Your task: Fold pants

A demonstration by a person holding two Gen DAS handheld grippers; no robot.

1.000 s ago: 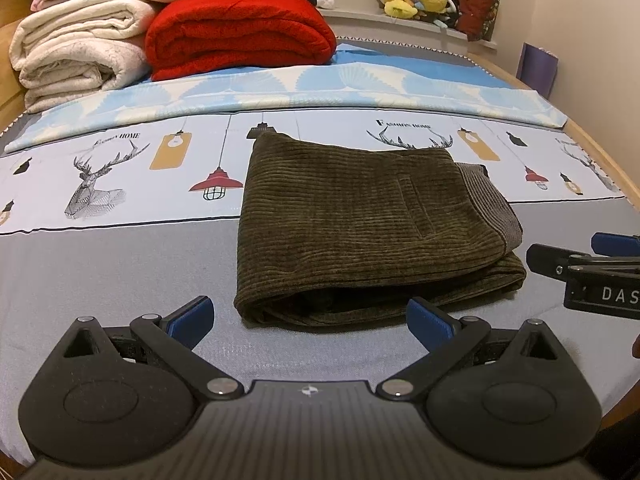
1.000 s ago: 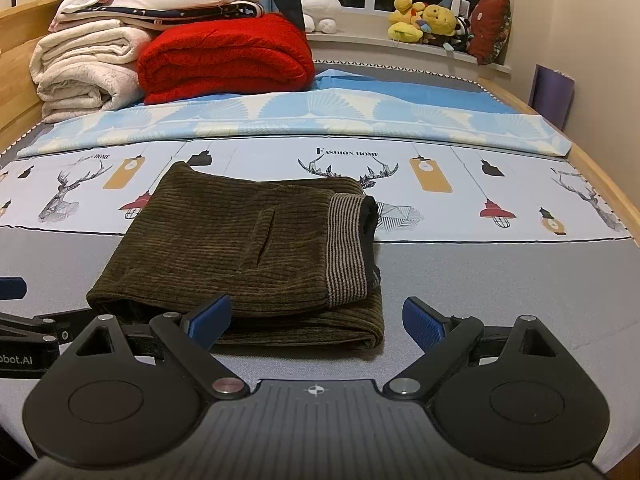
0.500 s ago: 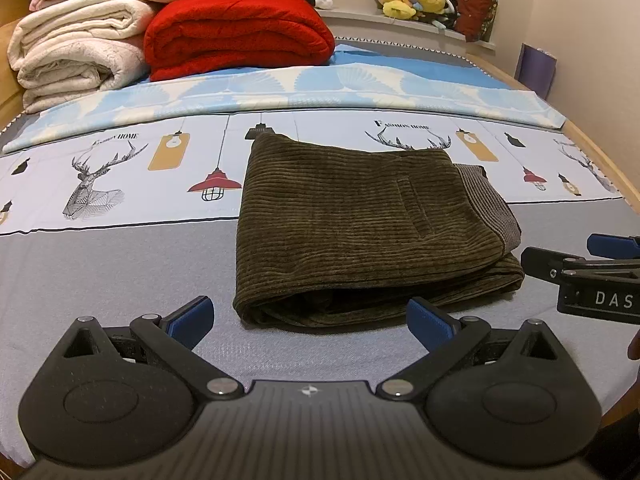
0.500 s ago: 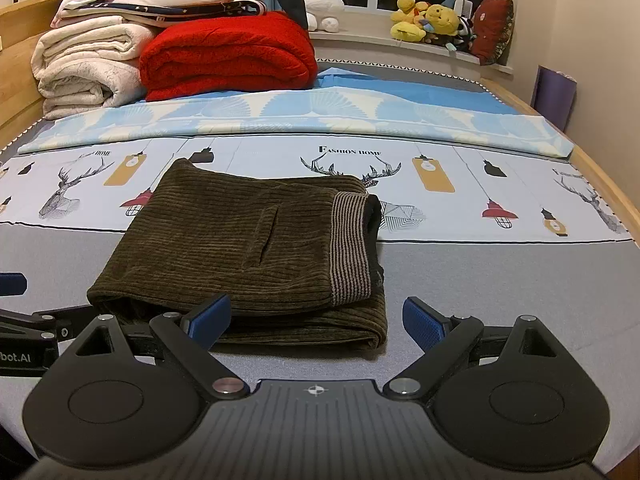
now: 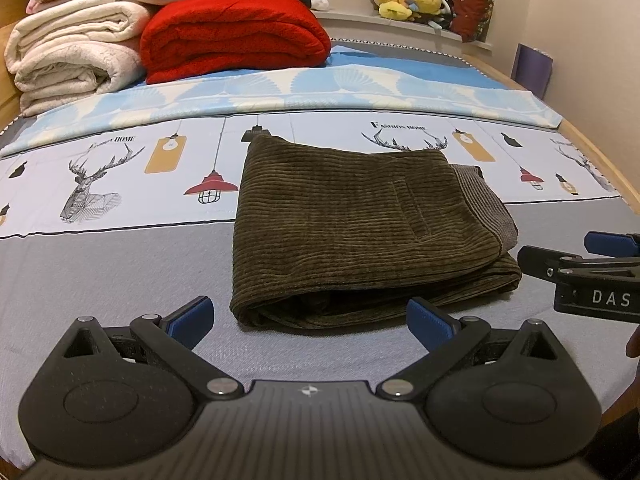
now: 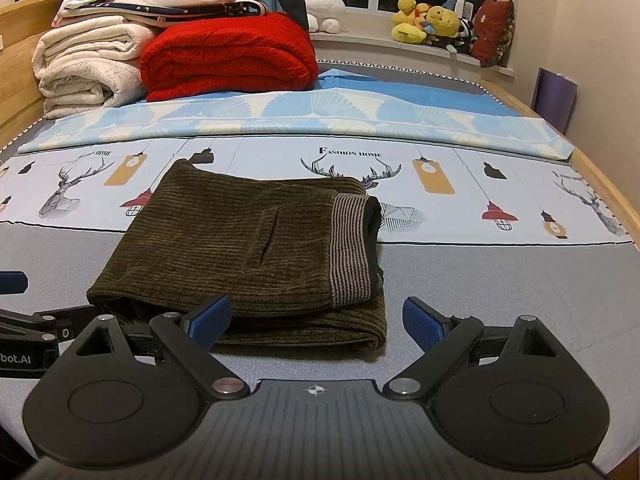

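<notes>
On the bed (image 5: pixel 100 280), where the grey band of the cover meets the printed strip of deer and lamps, lie the pants (image 5: pixel 360 232), olive-brown corduroy folded into a thick, squarish stack. The striped waistband (image 6: pixel 352 248) runs down the stack's right side, and a slit pocket (image 6: pixel 266 236) shows on the top layer. Along the near edge of the pants the folded layers gape slightly, with a dark hollow between them.

The left gripper (image 5: pixel 310 318) hovers just short of that near edge, its blue-padded fingers (image 5: pixel 190 316) set wide apart with nothing between them. The right gripper (image 6: pixel 316 320) is likewise spread and empty; its left finger overlaps the near edge of the pants in its own view, though contact cannot be made out. From the left wrist view, the right gripper (image 5: pixel 580 264) reaches in beside the pants' right near corner, close to it.

Beyond the pants, past a blue shell-patterned sheet (image 5: pixel 320 88), a folded red blanket (image 5: pixel 236 36) sits beside a pile of cream blankets (image 5: pixel 76 56). Further back, behind the pants, stuffed toys (image 6: pixel 428 20) line the window ledge.
</notes>
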